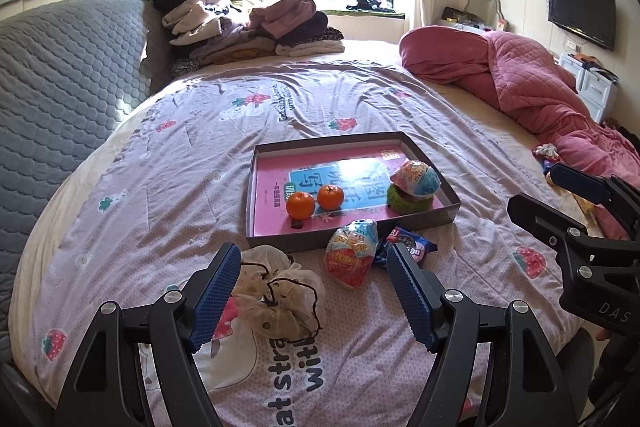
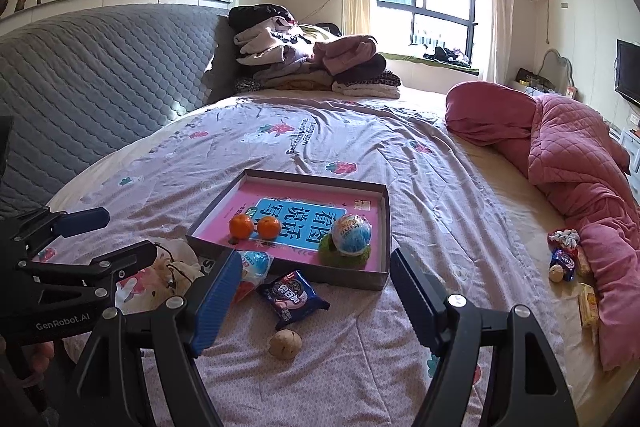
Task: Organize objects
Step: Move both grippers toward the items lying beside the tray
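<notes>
Bed [image 1: 192, 155] carries everything; its quilt is soft & rumpled, so things set on it can tip or roll. Box tray [image 1: 252, 203] sits mid-bed at about 12 o'clock of the left gripper [image 1: 314, 293]: stiff card walls, light, prob. flexes if lifted by one rim; already holds two oranges [image 1: 314, 202], a green fuzzy ball [image 1: 408, 201] and a foil-wrapped egg toy [image 1: 416, 178] perched on top of it, which looks unstable. Still out on the quilt: cloth pouch [image 1: 276, 297] w/ dark cord, soft & crushable, grab the gathered neck, sits at 11 o'clock just inside the left finger; second foil egg [image 1: 352, 257] at 12–1 o'clock, just short of the tray's near wall, smooth wrap likely slippery, pinch across the middle; cookie pack [image 2: 292, 293] light & crinkly, take by the flat faces; small walnut-like nut [image 2: 285, 343] hard, round, apt to roll. Right gripper [image 2: 314, 301] has pack at 11 o'clock, nut at 7. Both sets of jaws are spread wide, holding nothing. Hard to tell: more snacks [image 2: 568, 263] by the pink quilt [image 2: 580, 163] at 2–3 o'clock are small & blurry; the second egg is half hidden behind the right gripper's left finger; pouch contents unseen; cookie pack partly blocked in left view.
</notes>
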Demonstrator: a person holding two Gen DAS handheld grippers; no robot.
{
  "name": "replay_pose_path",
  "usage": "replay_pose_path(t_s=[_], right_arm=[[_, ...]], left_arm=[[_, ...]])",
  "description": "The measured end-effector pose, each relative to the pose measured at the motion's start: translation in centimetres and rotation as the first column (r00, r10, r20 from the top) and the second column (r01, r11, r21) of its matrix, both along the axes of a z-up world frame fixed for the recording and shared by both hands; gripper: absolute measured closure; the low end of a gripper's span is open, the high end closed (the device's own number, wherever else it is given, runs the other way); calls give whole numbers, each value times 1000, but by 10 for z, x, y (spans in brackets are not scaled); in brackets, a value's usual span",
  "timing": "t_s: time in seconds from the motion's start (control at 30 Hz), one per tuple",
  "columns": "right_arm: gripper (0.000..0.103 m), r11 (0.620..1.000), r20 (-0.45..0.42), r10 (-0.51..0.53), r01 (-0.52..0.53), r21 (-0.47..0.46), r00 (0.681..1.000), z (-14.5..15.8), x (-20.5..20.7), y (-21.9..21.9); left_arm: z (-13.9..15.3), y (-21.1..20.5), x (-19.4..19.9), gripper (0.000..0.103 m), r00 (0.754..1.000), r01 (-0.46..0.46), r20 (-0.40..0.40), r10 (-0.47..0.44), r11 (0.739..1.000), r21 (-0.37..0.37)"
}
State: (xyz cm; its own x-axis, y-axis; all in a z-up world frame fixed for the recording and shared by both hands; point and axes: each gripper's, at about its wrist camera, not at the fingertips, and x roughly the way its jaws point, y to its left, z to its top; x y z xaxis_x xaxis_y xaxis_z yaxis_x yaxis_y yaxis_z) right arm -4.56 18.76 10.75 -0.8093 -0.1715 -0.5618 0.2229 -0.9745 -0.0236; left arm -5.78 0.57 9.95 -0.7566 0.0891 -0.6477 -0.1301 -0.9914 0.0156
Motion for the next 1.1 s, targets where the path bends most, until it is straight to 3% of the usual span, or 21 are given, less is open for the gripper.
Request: replay_pose_path(t_s=[1.1], right_arm=[[27,1000,66,13,-15,22,998,-30,-1,-3]], left_arm=[[-43,13,5,26,997,48,64,-44,997,-53]])
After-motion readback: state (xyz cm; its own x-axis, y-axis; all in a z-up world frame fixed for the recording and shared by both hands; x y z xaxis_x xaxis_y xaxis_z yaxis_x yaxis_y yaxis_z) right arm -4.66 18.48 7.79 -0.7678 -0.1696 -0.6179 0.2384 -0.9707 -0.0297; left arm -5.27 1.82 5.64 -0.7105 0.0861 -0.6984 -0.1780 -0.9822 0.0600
